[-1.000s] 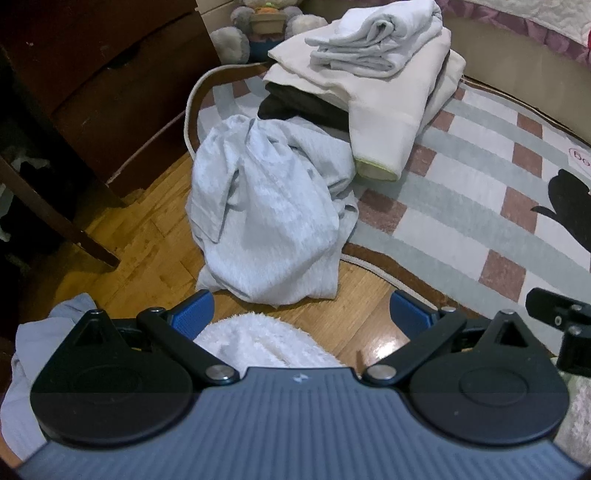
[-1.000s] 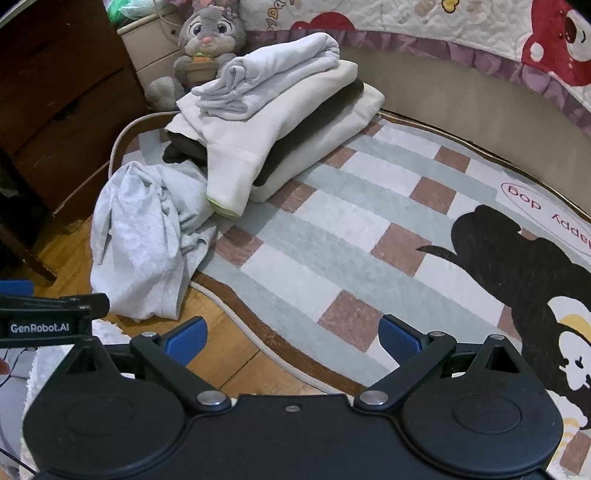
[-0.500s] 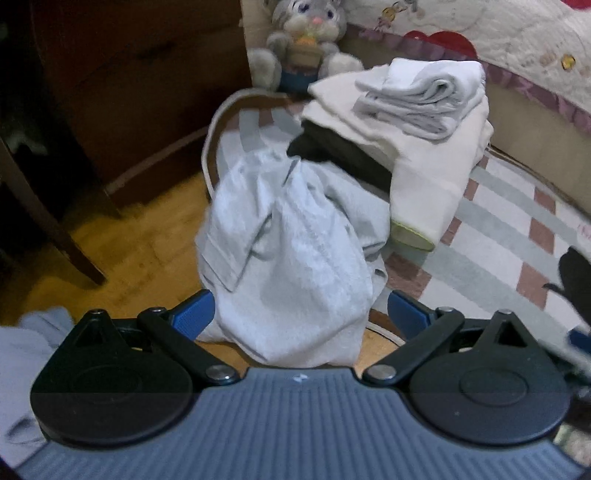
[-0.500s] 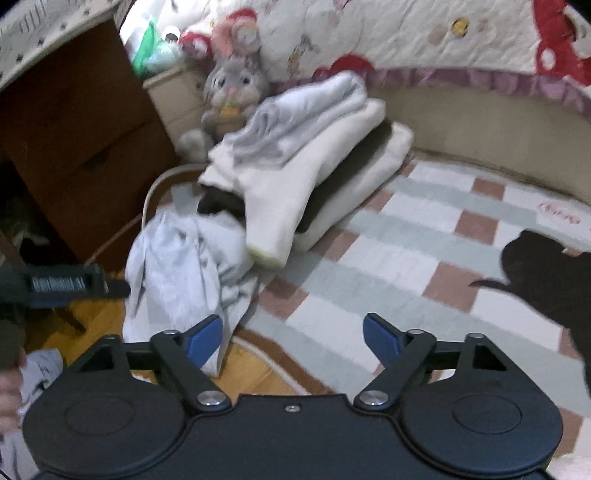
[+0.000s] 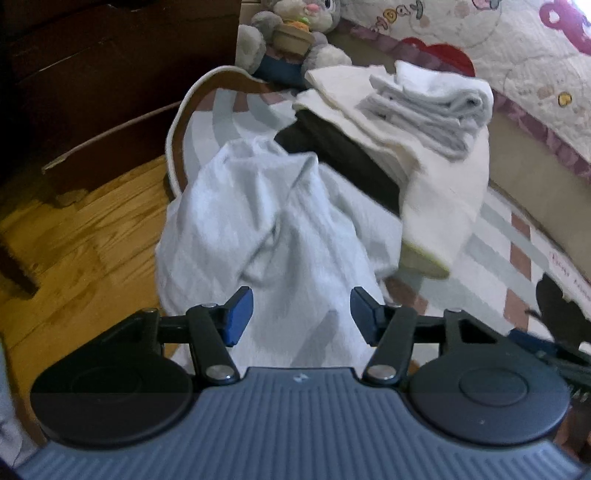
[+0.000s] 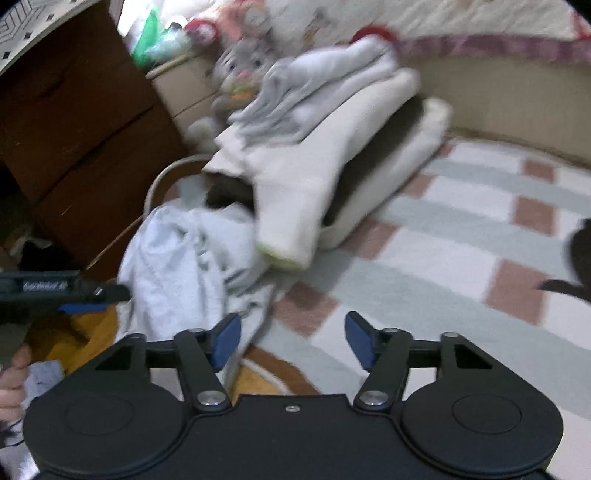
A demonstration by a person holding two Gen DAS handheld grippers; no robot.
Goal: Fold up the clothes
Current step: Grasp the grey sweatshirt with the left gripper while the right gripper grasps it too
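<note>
A crumpled light grey garment [image 5: 273, 229] lies half on the wooden floor and half on the rug's edge. My left gripper [image 5: 301, 314] hangs low right over its near end. Its blue pads stand apart and are closing, with cloth showing between them but not pinched. In the right wrist view the same garment [image 6: 173, 258] lies ahead to the left. My right gripper [image 6: 291, 343] hovers over the garment's trailing edge and the rug border, its jaws closing, nothing gripped. The left gripper [image 6: 107, 295] reaches in from the left, held by a hand [image 6: 11, 376].
A stack of folded clothes [image 5: 424, 122] [image 6: 314, 147] sits on the checked rug [image 5: 498, 258] [image 6: 443, 240] just behind the garment. A plush rabbit [image 5: 291, 26] leans behind it. A dark wooden dresser [image 5: 92, 74] stands left, a quilted bed side [image 5: 517, 55] right.
Both grippers have come forward and down toward the grey garment, and both pairs of jaws have narrowed. The white fluffy cloth under the left gripper has dropped out of view.
</note>
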